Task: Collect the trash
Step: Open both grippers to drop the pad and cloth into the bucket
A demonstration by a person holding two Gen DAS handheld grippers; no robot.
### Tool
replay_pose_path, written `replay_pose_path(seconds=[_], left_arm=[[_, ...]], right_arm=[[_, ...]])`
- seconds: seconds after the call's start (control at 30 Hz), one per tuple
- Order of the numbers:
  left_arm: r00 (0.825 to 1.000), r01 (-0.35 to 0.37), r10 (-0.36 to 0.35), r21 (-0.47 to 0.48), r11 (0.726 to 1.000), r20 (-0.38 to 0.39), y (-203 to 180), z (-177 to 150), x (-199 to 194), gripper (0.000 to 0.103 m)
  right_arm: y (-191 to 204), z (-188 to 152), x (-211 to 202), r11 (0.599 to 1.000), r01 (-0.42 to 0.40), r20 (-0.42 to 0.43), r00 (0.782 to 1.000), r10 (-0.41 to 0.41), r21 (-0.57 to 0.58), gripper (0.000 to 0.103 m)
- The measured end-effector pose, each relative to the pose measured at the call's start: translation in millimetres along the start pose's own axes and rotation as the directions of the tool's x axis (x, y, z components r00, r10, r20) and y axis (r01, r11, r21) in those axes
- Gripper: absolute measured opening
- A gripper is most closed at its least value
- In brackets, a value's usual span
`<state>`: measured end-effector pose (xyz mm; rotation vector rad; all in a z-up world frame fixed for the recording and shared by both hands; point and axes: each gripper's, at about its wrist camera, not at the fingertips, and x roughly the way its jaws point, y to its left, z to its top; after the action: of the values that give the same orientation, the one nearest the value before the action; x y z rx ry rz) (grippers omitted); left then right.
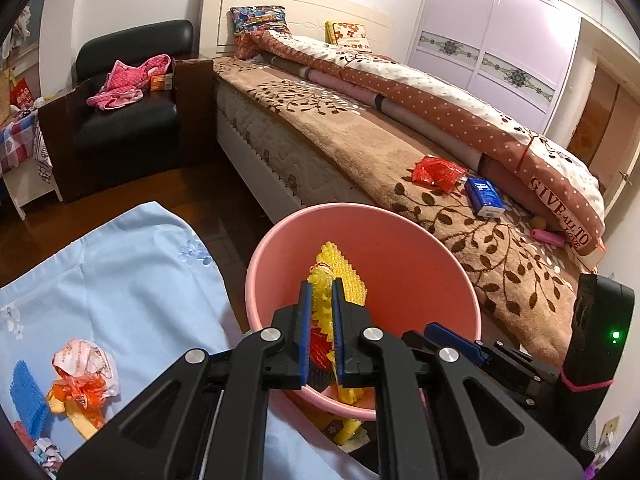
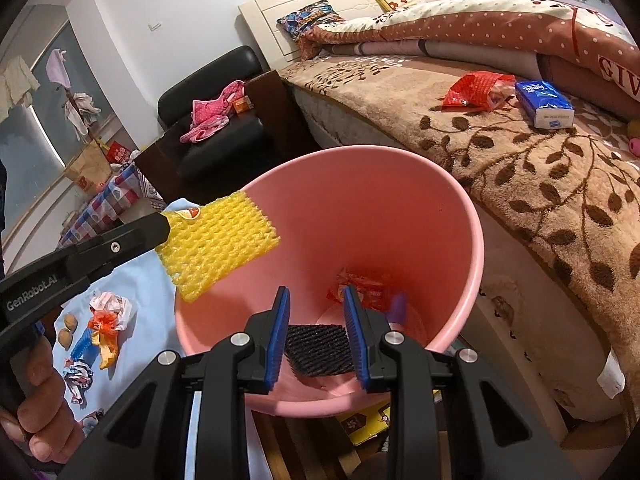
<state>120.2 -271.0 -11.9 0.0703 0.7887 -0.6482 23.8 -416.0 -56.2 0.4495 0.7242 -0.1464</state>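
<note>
Trash in the form of a yellow foam net [image 2: 218,242] was clamped between the nearly closed jaws of the left gripper [image 1: 320,292], hanging past their tips over the open mouth of the pink bucket [image 2: 460,216]. The right wrist view showed the net above the bucket's near-left rim, not yet inside.

The right gripper [image 2: 316,312] stood partly open with nothing between its jaws, pointing down into the bucket from just above the near rim. Beyond its jaws, on the bucket floor, lay a black foam net [image 2: 316,350], a red wrapper [image 2: 360,286] and a small purple item [image 2: 398,306].

Left of both sets of jaws, a light blue cloth [image 1: 132,288] carried more litter: a crumpled paper ball [image 1: 84,360], orange ribbon [image 1: 80,394], a blue foam net [image 1: 26,396] and two walnuts [image 2: 68,328]. A hand [image 2: 40,412] gripped the left tool's handle at the lower left of the right wrist view.

Right of and beyond the jaws, on the bed [image 1: 360,136], lay a red crumpled bag [image 1: 438,174] and, just beside it, a blue tissue pack [image 1: 484,196].
</note>
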Motion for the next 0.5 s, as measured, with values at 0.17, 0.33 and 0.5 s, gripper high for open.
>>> replay_pose_path(seconds=[0.17, 0.33, 0.5], left_arm=[[0.999, 0.043, -0.043, -0.026, 0.999, -0.016, 5, -1, -3, 0.037], [0.999, 0.043, -0.044, -0.036, 0.998, -0.011, 9, -2, -9, 0.038], [0.999, 0.042, -0.042, -0.033, 0.999, 0.01, 11, -5, -23, 0.038]], right_arm=[[-1, 0, -1, 1.0, 0.007, -0.001, 1.0, -0.007, 0.002, 0.028], [-1, 0, -4, 1.0, 0.006, 0.0, 1.0, -0.006, 0.004, 0.047], [2, -3, -7, 1.0, -0.004, -0.009, 1.0, 0.004, 0.013, 0.047]])
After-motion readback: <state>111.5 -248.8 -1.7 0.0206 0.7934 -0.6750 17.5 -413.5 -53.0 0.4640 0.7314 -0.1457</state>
